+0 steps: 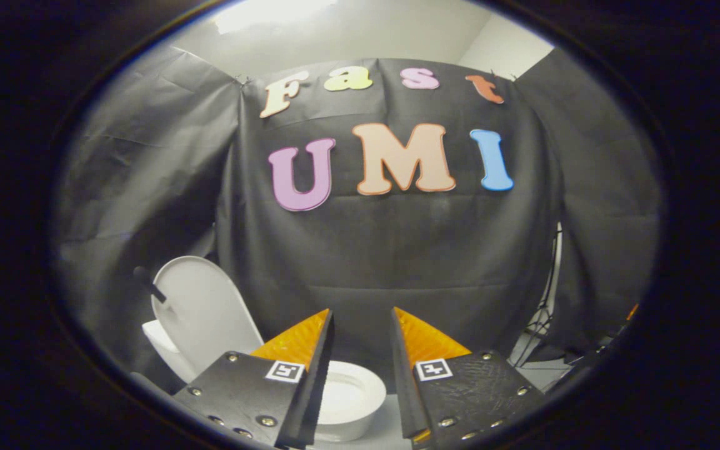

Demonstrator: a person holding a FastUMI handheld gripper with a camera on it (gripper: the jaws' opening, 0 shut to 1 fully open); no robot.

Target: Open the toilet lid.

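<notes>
The white toilet lid stands raised, nearly upright, to the left of my fingers and leaning back toward the cloth wall. The white toilet bowl with its seat lies low between and just below my fingers, its opening uncovered. A small dark handle sticks out from the lid's left edge. My gripper is open, fingers apart with nothing between them, held above the bowl and clear of the lid.
Black cloth walls close off the space ahead and to both sides. Cables hang at the right by a gap in the cloth. Grey floor shows to the right of the toilet.
</notes>
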